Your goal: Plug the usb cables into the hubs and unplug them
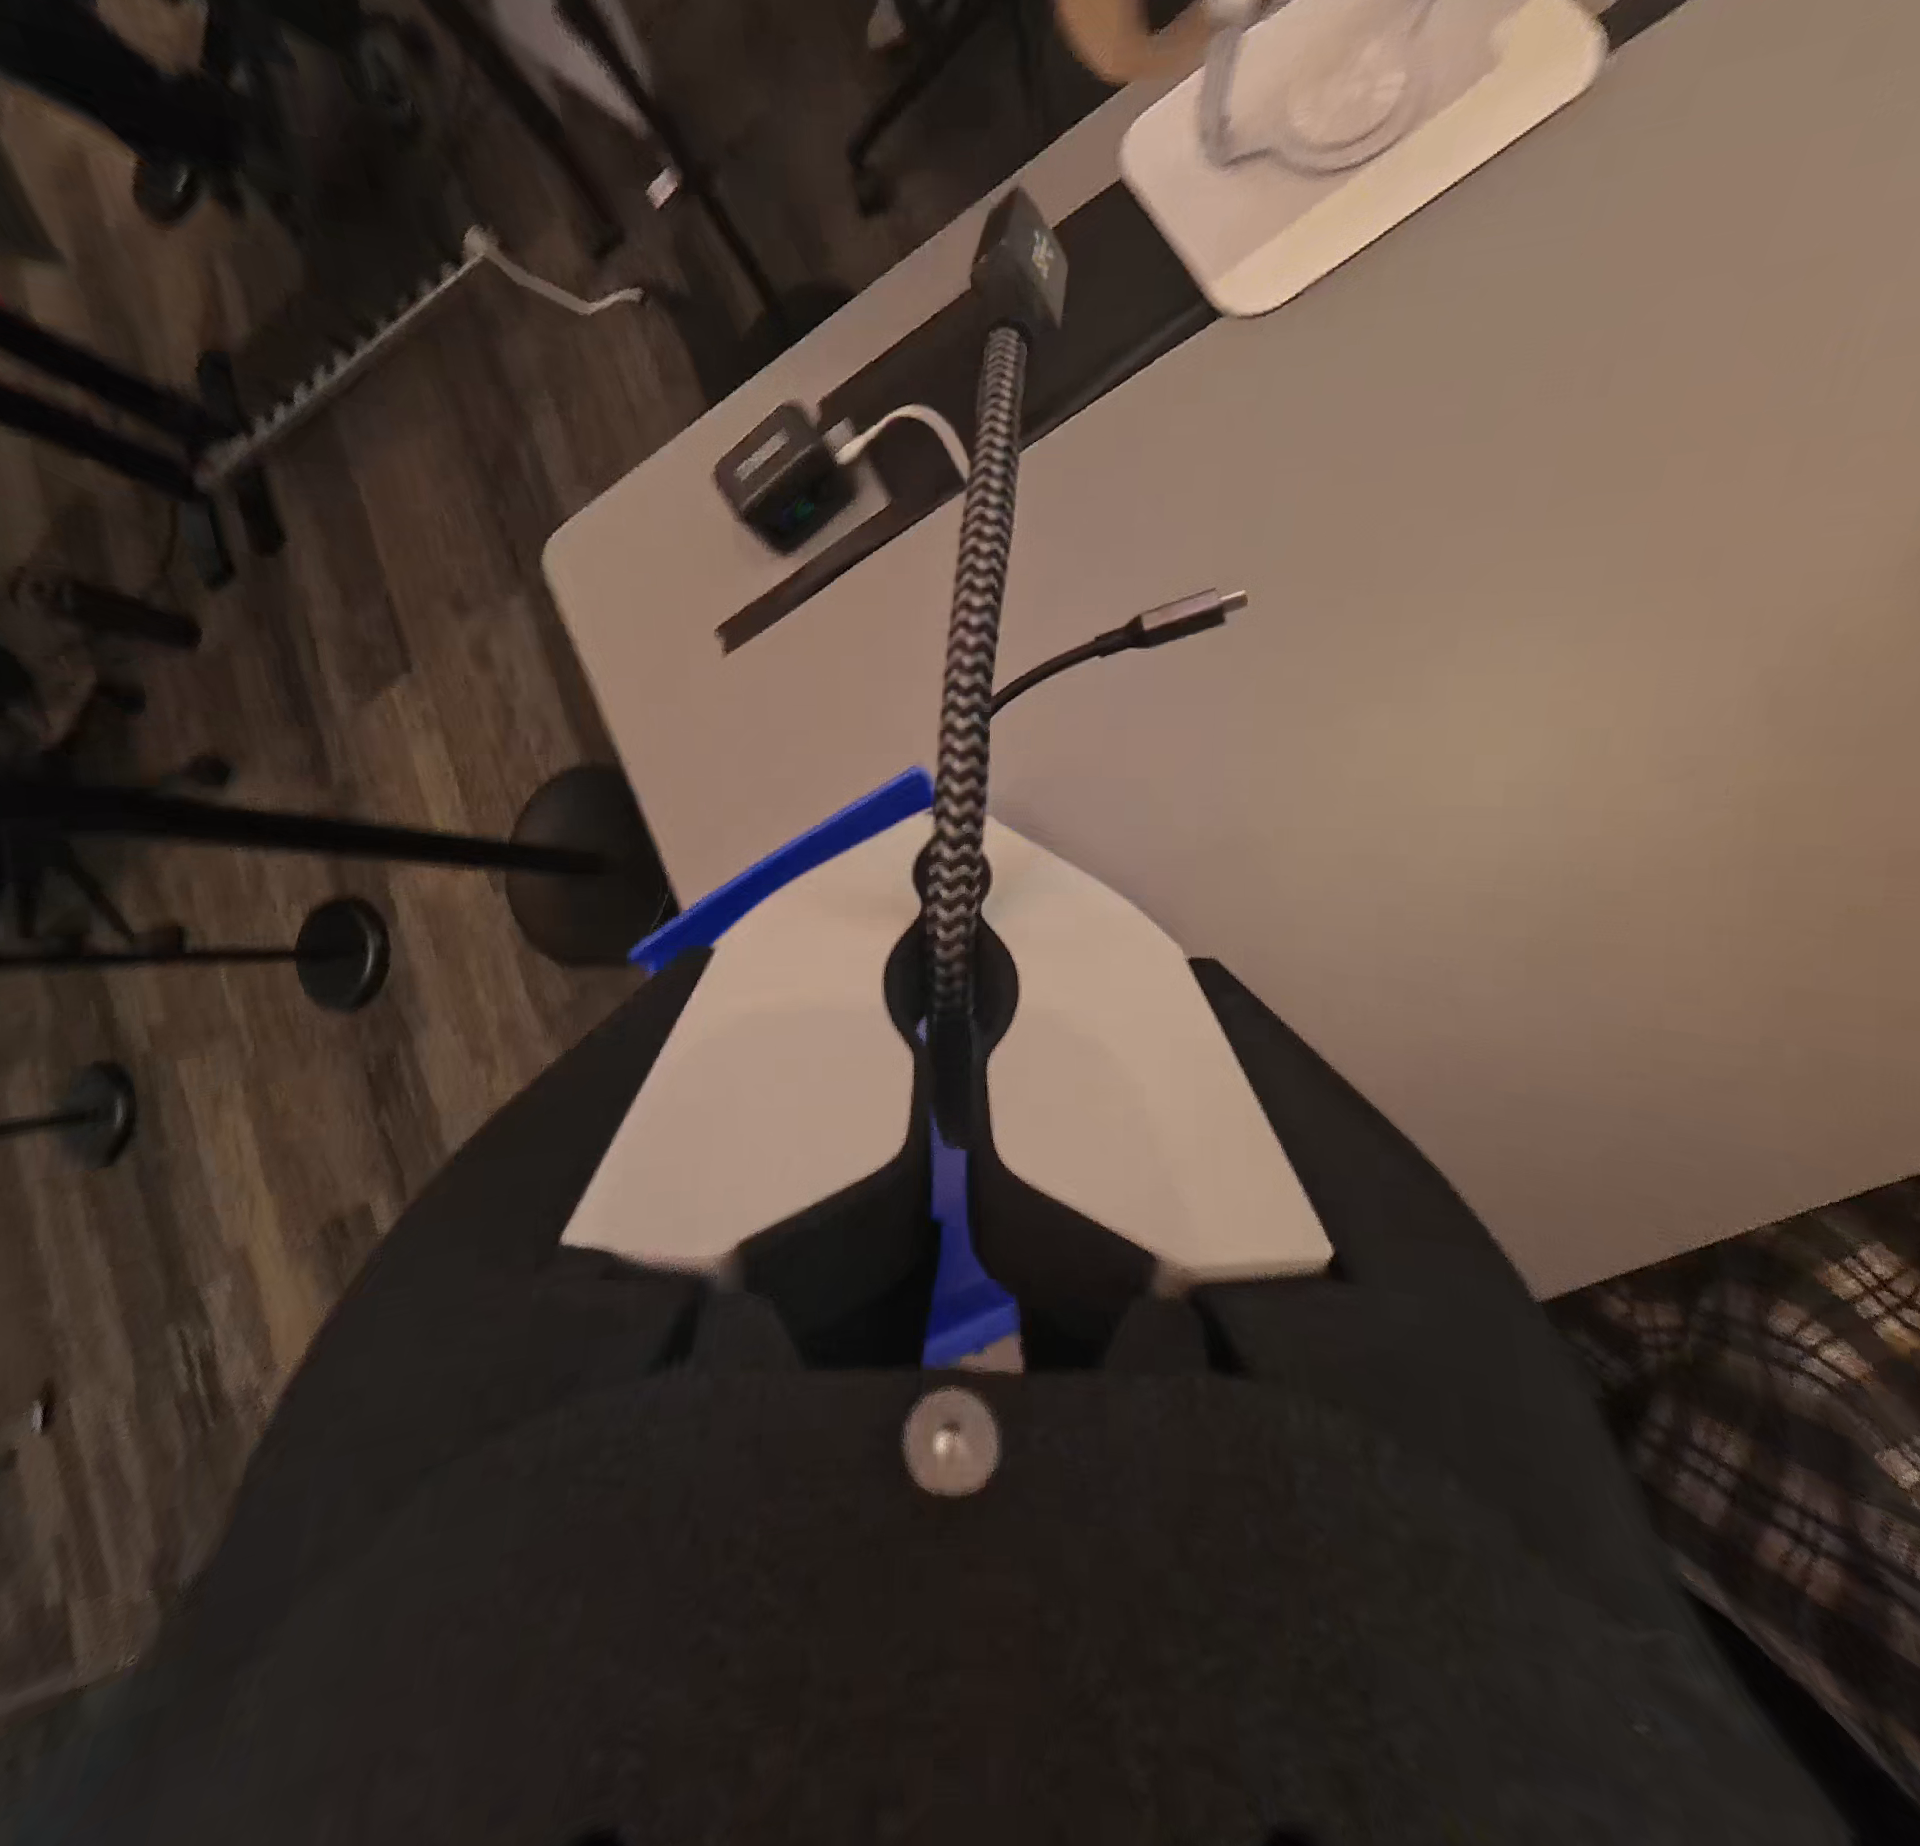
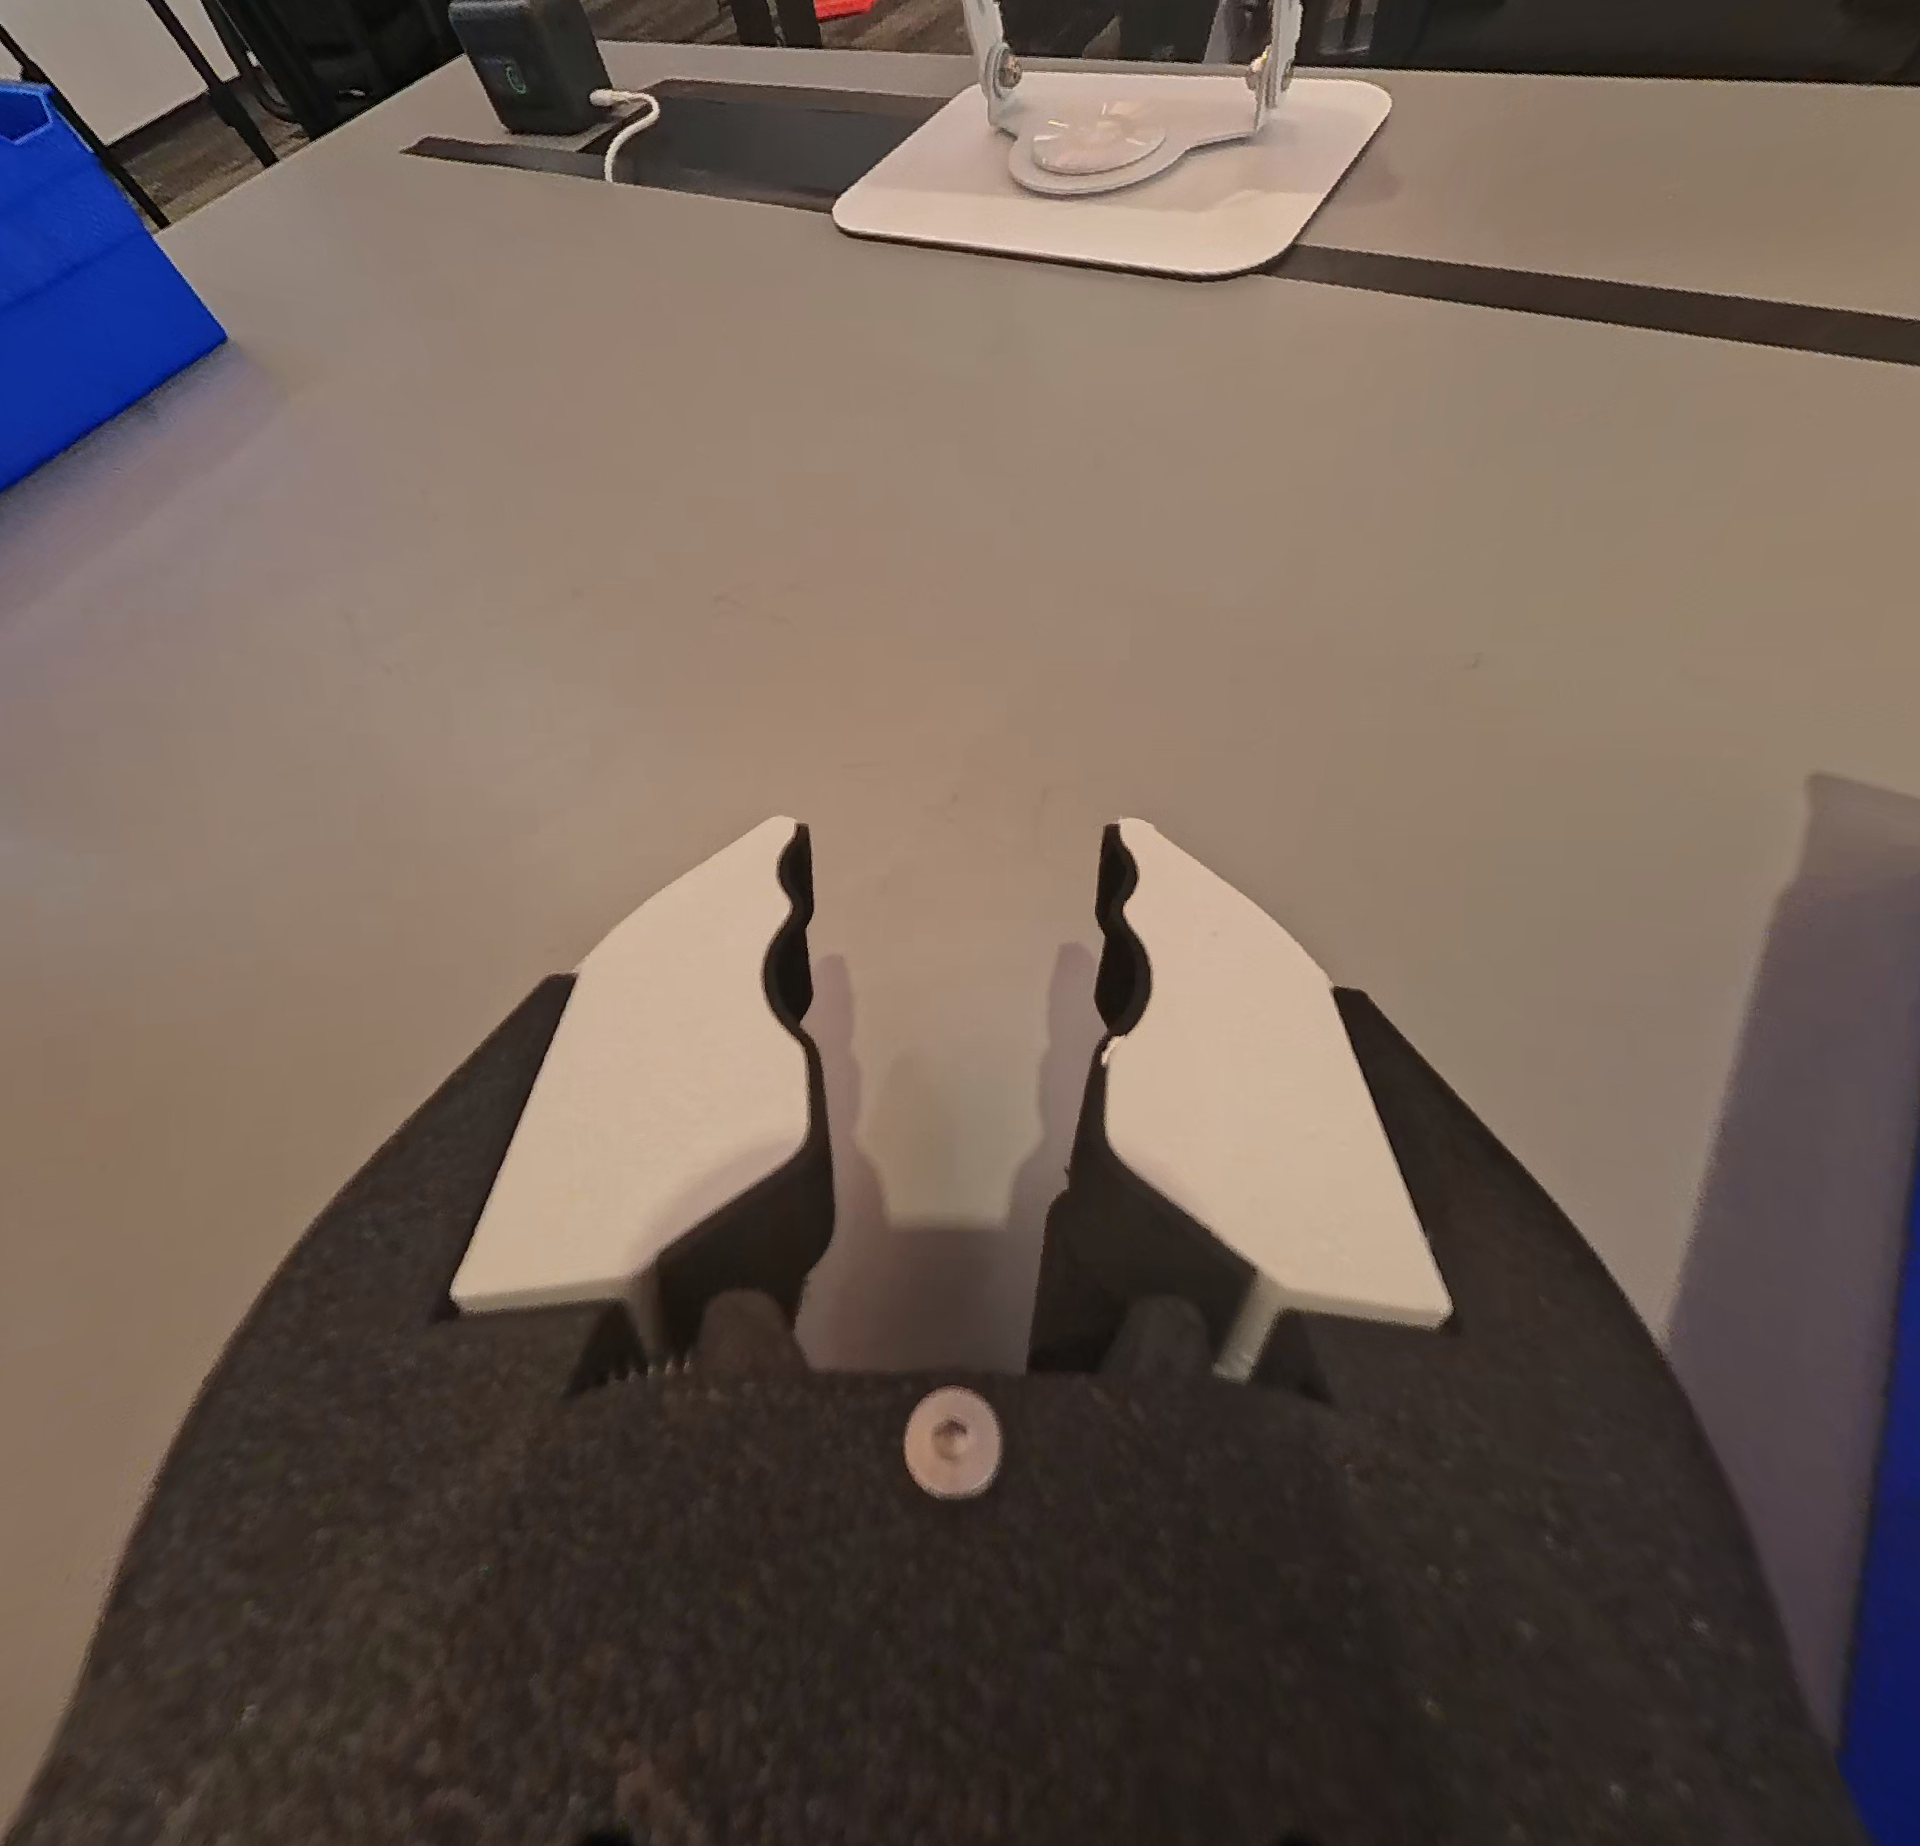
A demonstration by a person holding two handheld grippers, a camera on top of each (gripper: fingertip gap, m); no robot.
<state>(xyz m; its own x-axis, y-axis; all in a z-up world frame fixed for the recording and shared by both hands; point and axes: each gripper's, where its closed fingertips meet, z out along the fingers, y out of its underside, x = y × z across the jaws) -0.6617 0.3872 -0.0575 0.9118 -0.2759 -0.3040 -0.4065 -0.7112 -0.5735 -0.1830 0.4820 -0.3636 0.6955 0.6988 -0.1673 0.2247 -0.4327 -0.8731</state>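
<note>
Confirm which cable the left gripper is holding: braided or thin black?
The braided cable, clamped in the left gripper and ending in a dark block. The thin black cable with the slim metal plug is free behind it.

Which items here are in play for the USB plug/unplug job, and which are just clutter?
In play:
- braided cable with dark hub block, clamped in left gripper
- thin USB-C cable
- right gripper, open, empty

Clutter:
- black charger cube with white lead
- white stand base
- blue bin

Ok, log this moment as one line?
left gripper: shut on braided cable, lifted | right gripper: open, empty, over table | loose USB-C plug: unplugged
</note>
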